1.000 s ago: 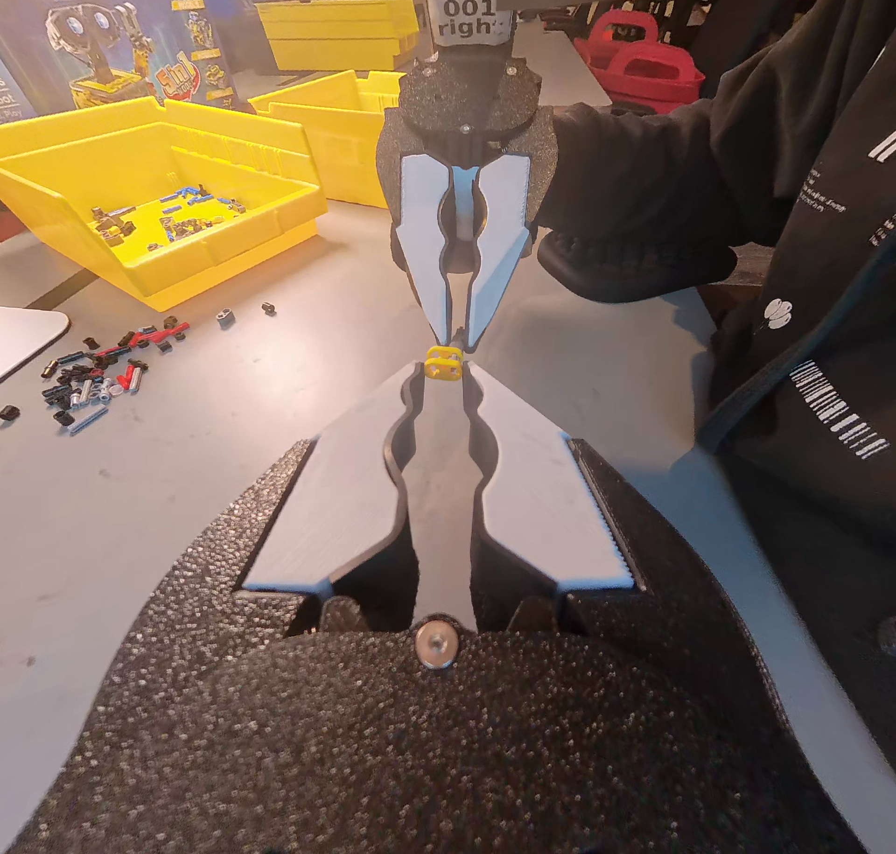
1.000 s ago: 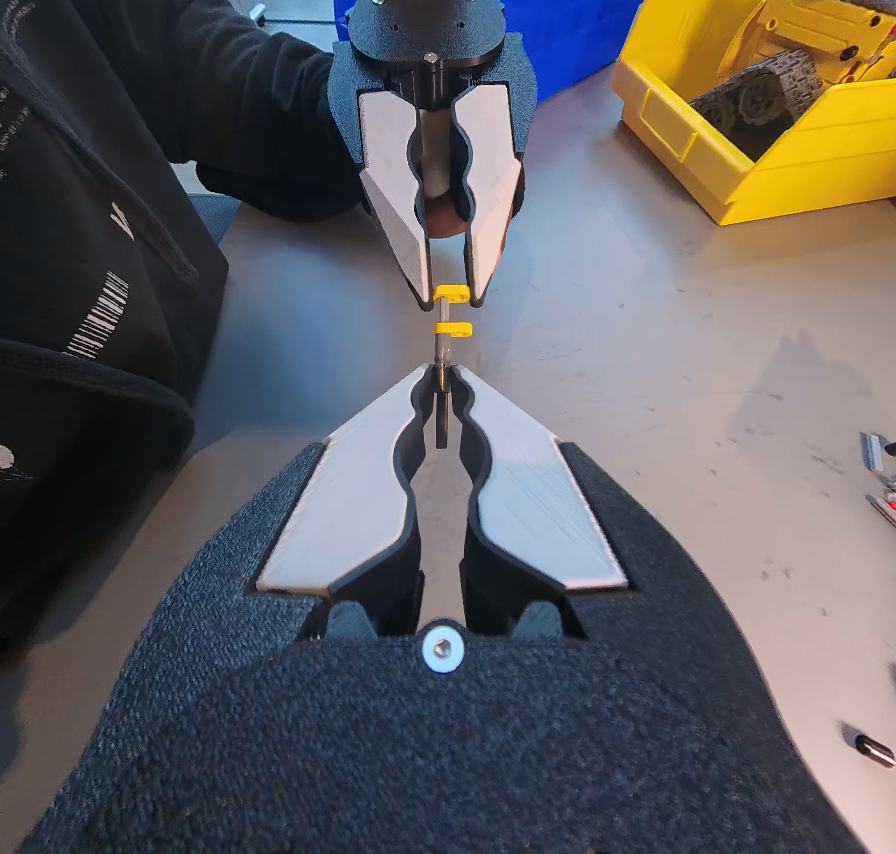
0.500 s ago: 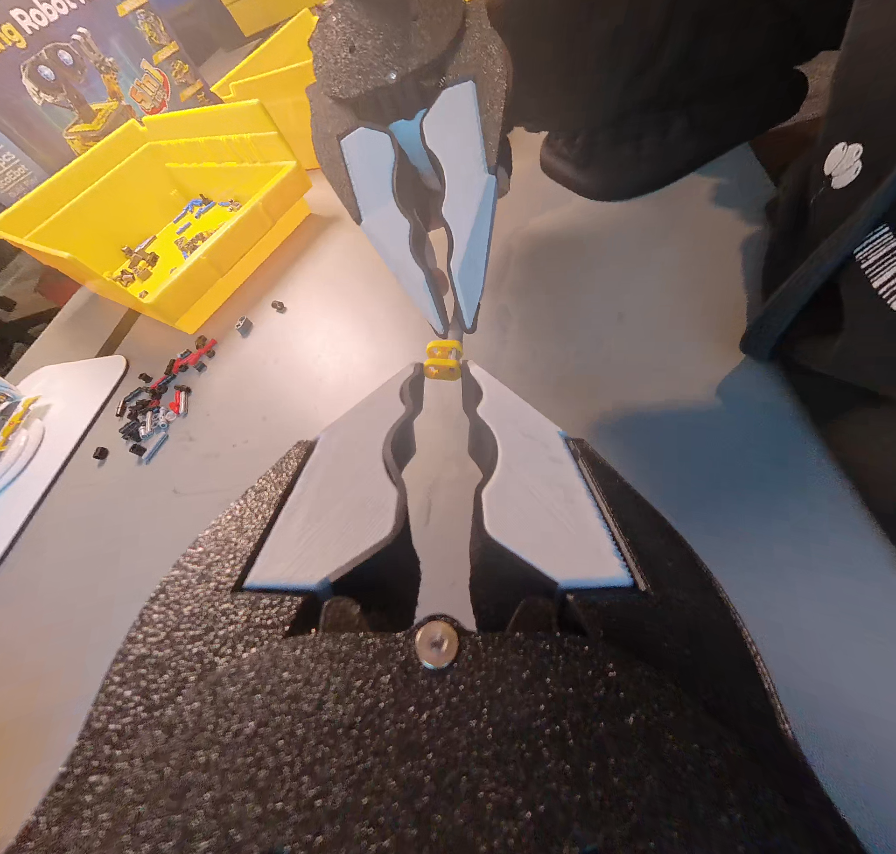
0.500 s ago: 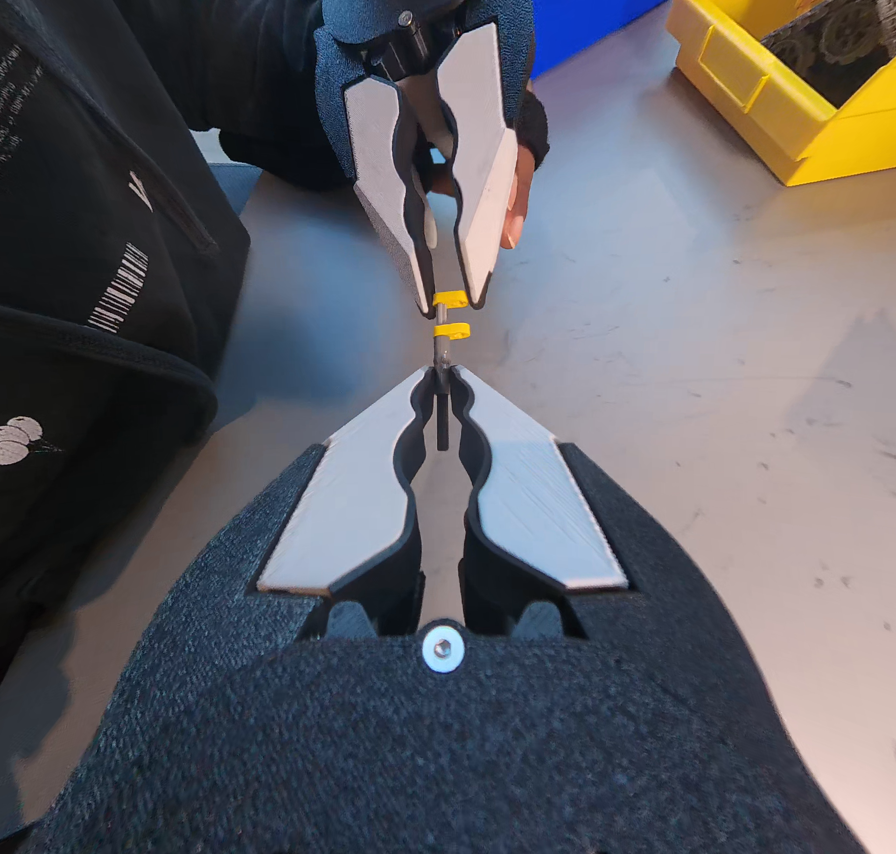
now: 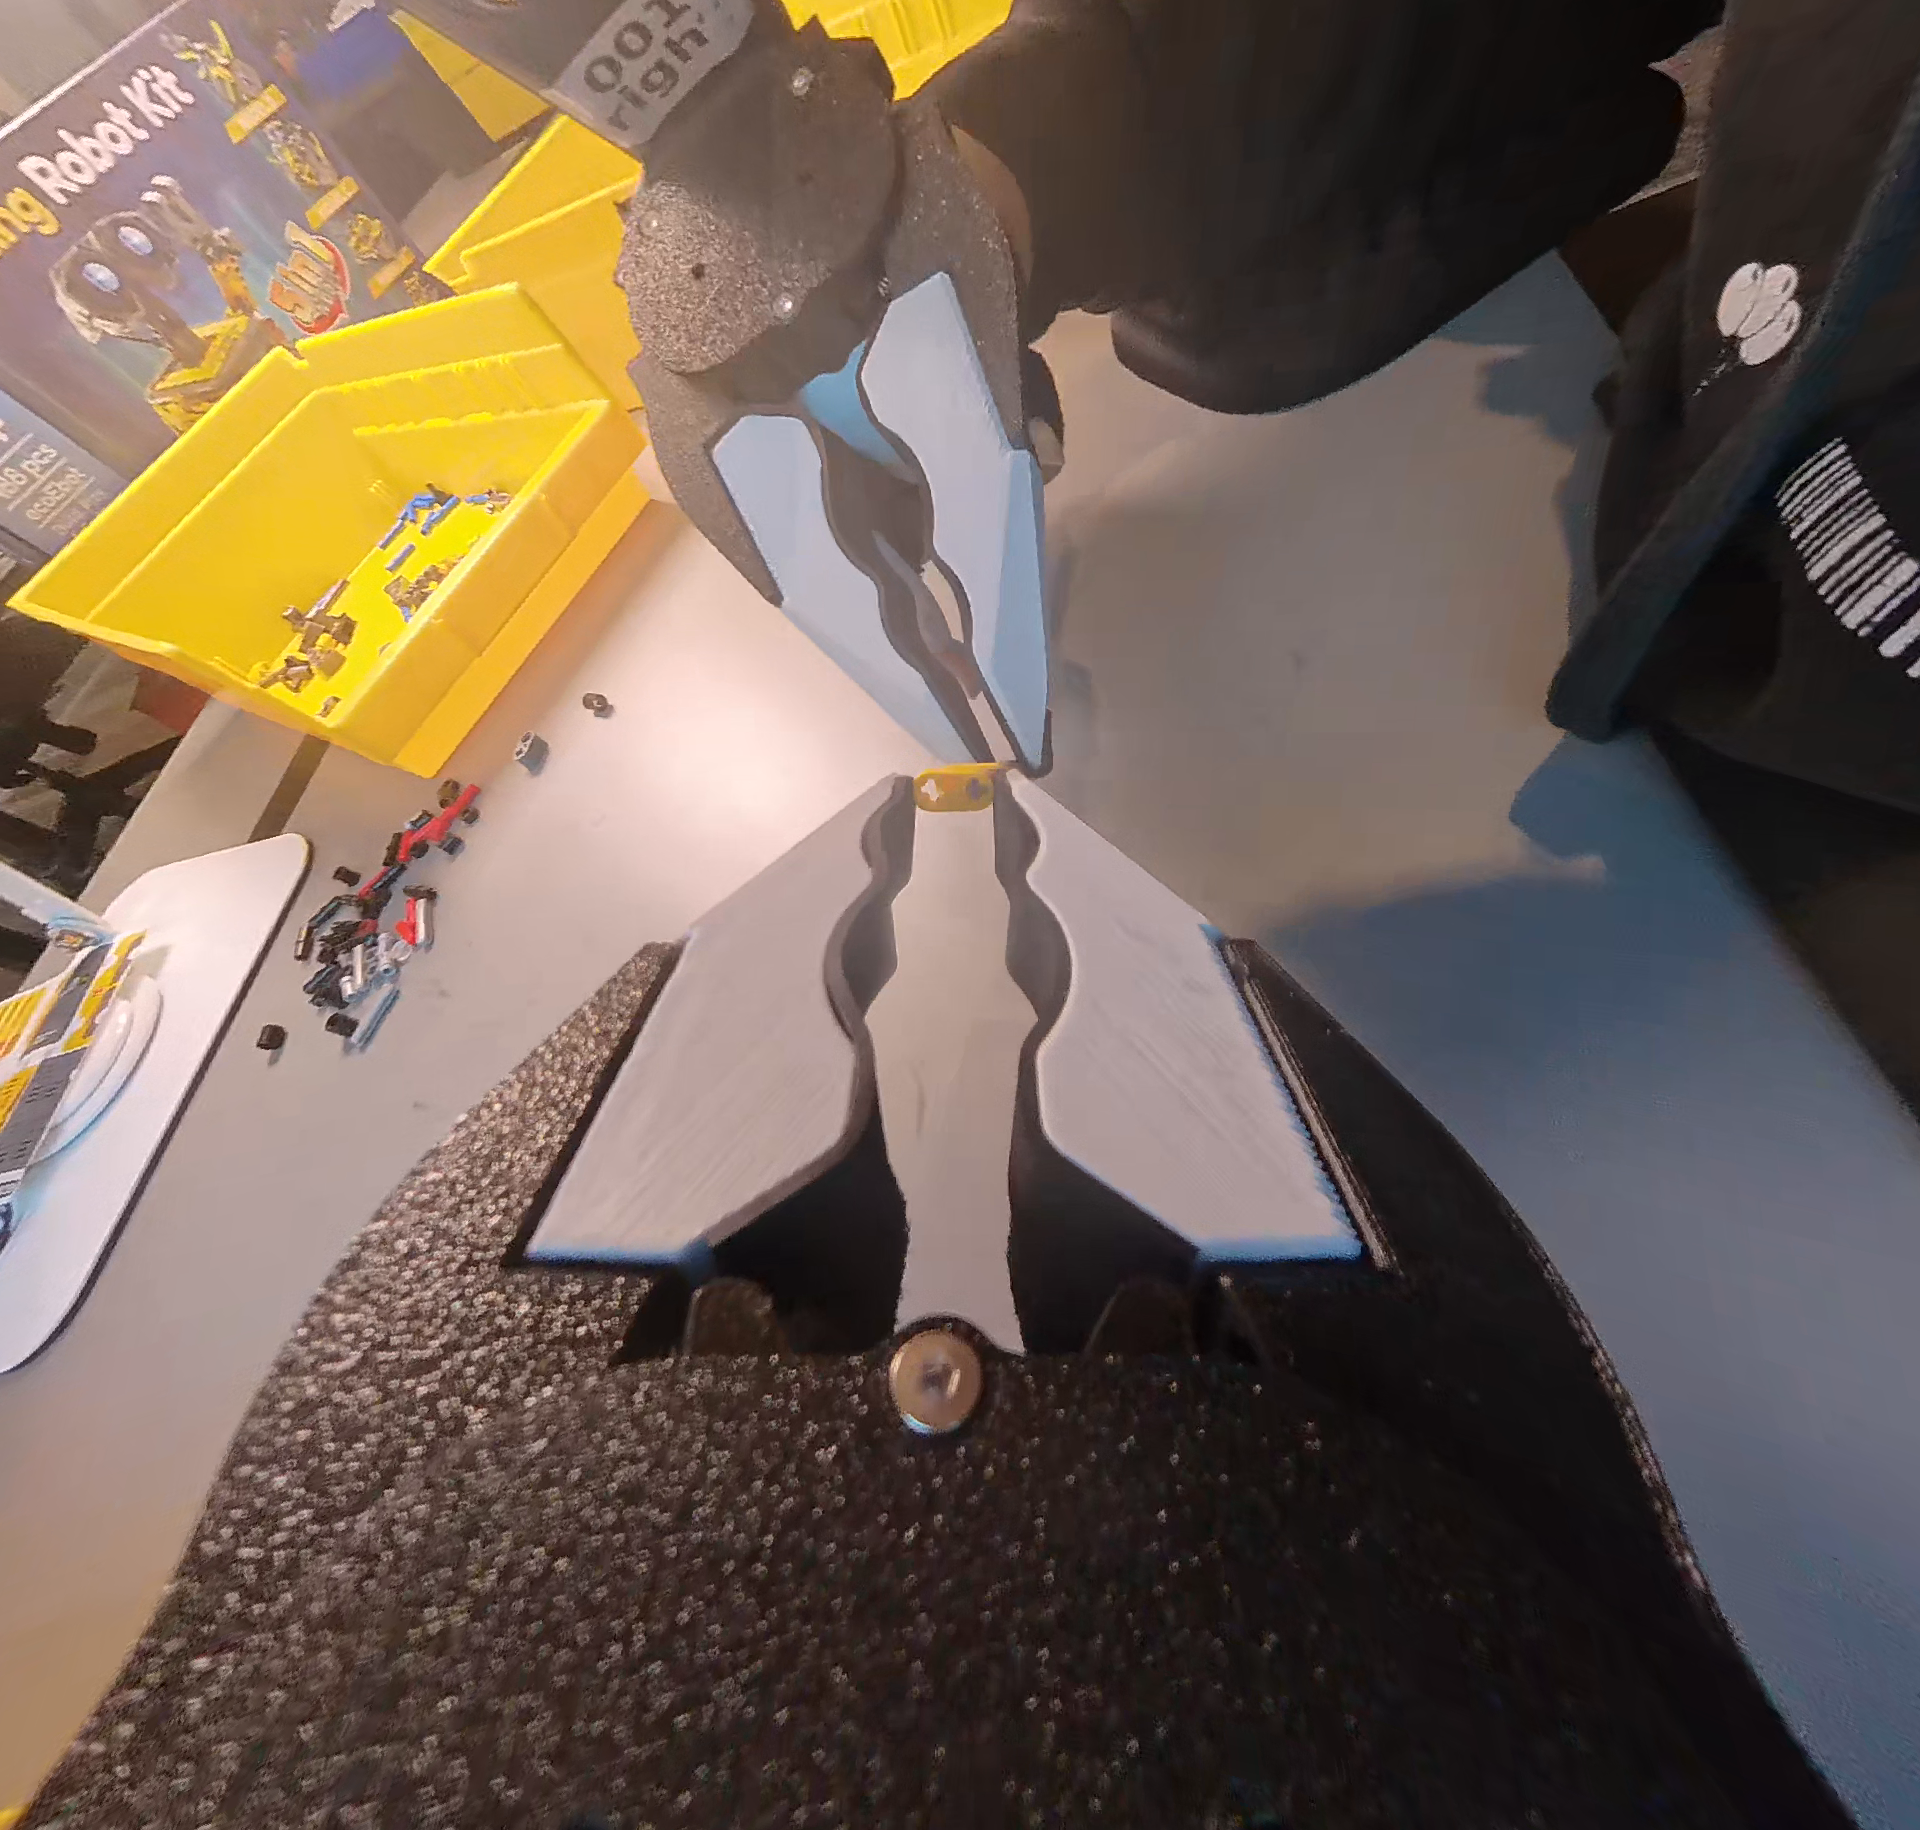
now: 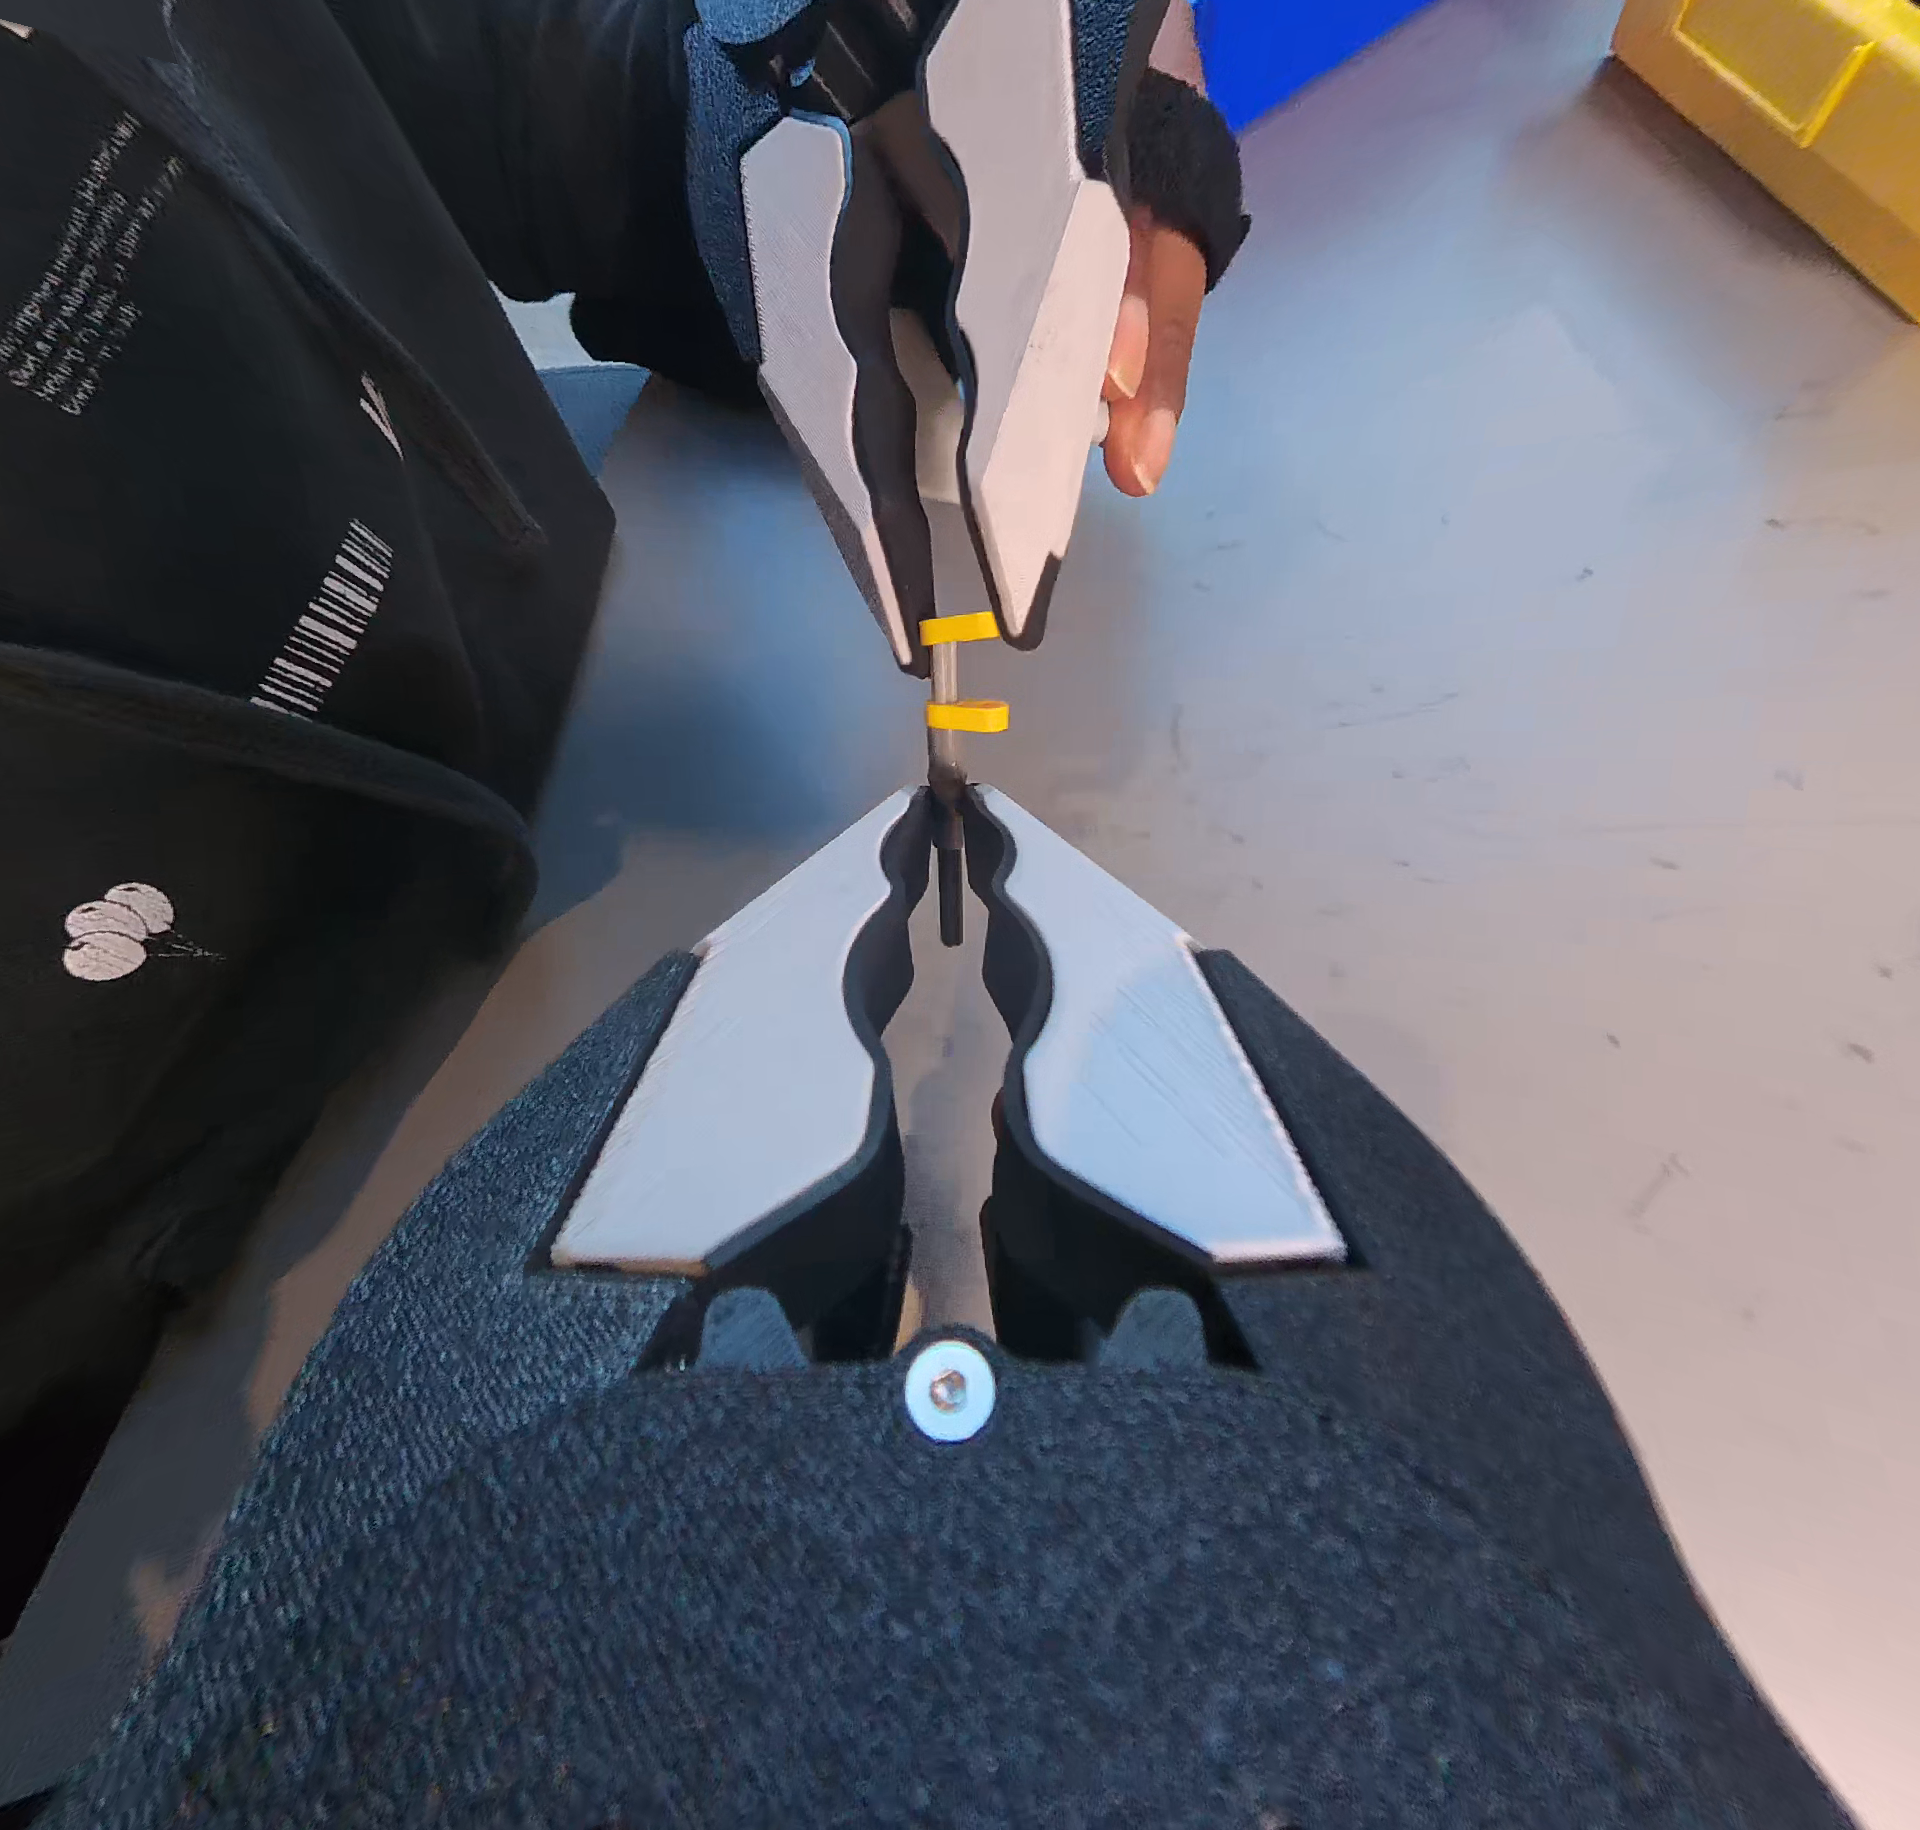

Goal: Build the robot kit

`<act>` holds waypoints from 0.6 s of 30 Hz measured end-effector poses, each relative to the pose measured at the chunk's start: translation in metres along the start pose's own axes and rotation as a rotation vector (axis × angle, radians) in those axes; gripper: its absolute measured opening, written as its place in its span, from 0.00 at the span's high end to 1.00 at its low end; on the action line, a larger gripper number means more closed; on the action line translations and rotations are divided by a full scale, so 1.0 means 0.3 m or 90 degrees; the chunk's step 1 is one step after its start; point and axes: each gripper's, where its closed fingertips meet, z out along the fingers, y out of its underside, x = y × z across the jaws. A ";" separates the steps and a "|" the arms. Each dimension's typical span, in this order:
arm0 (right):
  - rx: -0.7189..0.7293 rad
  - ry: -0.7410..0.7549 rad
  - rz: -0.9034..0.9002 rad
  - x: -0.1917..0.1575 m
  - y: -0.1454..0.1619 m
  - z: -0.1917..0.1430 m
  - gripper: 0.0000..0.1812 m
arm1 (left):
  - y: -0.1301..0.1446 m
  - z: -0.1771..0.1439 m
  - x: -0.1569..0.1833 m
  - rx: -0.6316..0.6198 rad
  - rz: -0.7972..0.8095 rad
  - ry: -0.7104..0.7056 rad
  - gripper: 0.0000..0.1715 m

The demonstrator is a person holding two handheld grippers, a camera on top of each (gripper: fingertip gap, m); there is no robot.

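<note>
Left gripper [image 5: 956, 789] clamped a yellow link [image 5: 951, 795] on the dark axle [image 6: 948, 907] pinched by the right gripper [image 6: 945, 793], second yellow link [image 6: 966, 715] between them.

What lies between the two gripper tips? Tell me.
Right wrist view: a thin axle runs from the right gripper to the left gripper, which pinches one yellow link; a second yellow link sits on it between.

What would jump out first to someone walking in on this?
Two grippers meet tip to tip above the grey table: the left gripper pinches a small yellow plate, and the right gripper clamps the dark axle running through it. A yellow bin of small parts sits behind.
</note>
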 end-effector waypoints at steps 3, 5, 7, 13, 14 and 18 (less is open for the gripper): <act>0.002 -0.007 0.000 -0.002 0.002 -0.007 0.97 | 0.011 -0.001 0.018 -0.010 -0.002 0.025 0.92; -0.002 -0.007 0.001 -0.001 0.008 -0.005 0.97 | 0.015 0.002 0.029 -0.013 -0.002 0.034 0.92; -0.007 -0.015 0.003 -0.007 0.020 0.004 0.97 | 0.014 0.009 0.036 -0.012 -0.001 0.039 0.92; 0.014 -0.020 0.015 -0.004 0.007 0.000 0.97 | 0.010 0.008 0.015 -0.007 0.000 0.014 0.92; 0.014 -0.019 0.015 -0.003 0.008 0.000 0.97 | 0.010 0.008 0.013 -0.009 0.002 0.013 0.92; 0.011 -0.020 0.017 -0.001 0.013 0.004 0.97 | 0.014 0.011 0.017 -0.014 0.006 0.015 0.92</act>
